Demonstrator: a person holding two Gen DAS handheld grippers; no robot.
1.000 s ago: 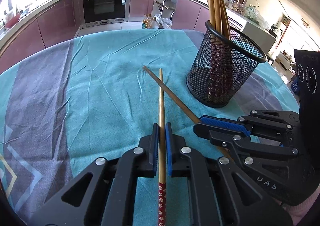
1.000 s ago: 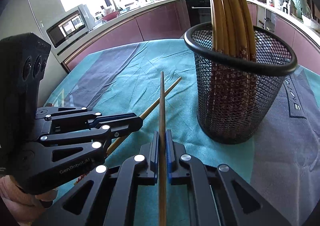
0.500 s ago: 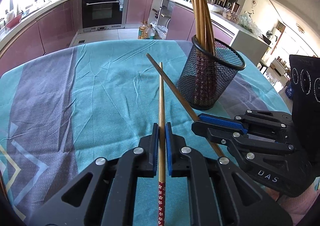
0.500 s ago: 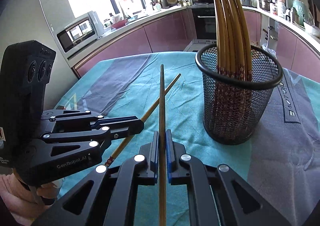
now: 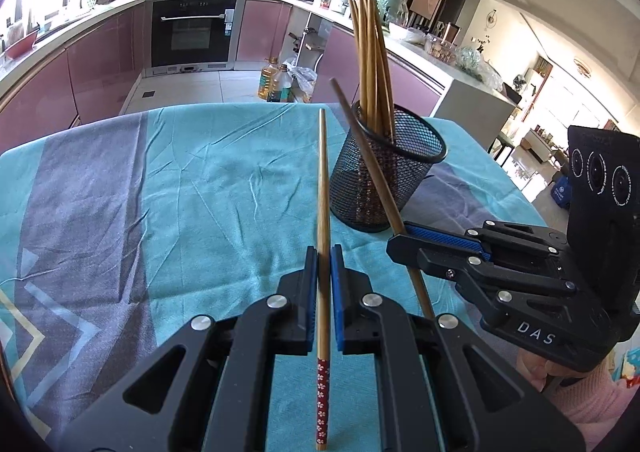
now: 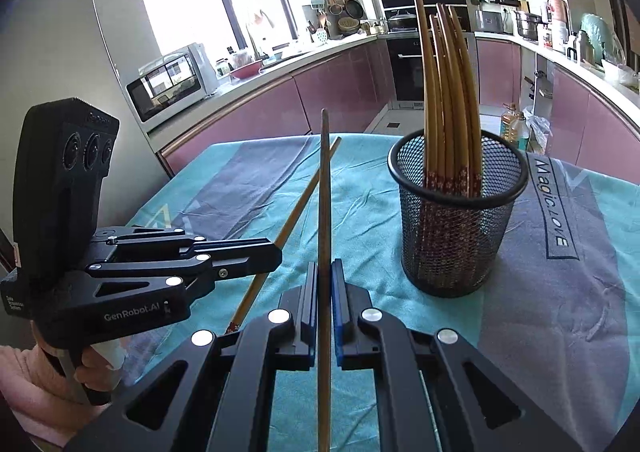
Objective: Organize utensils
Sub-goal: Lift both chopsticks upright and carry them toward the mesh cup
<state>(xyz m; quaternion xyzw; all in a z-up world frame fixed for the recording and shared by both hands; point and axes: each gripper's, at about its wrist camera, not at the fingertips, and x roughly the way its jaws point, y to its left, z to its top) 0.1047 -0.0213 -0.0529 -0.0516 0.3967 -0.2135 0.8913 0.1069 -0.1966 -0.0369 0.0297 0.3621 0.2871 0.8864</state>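
Observation:
In the left wrist view my left gripper [image 5: 324,250] is shut on a light bamboo chopstick [image 5: 322,179] that points away over the table, its red flowered end toward the camera. To its right my right gripper [image 5: 400,238] is shut on a darker chopstick [image 5: 370,159] that slants up in front of the black mesh holder [image 5: 404,187]. The right wrist view shows my right gripper [image 6: 325,267] clamped on its chopstick [image 6: 325,191], and the left gripper [image 6: 276,252] with its chopstick [image 6: 298,207] crossing behind. The mesh holder [image 6: 456,244] stands upright to the right with several chopsticks [image 6: 444,91] in it.
A teal and grey tablecloth [image 5: 192,187] covers the table. Beyond its far edge are the kitchen floor with oil bottles [image 5: 276,83], an oven [image 5: 194,31] and purple cabinets. A person's hand in a pink sleeve [image 5: 576,400] holds the right gripper.
Both grippers have risen and drawn back from the mesh holder, each still clamped on its chopstick. The holder now looks smaller and farther away, and both chopsticks hang clear of the cloth.

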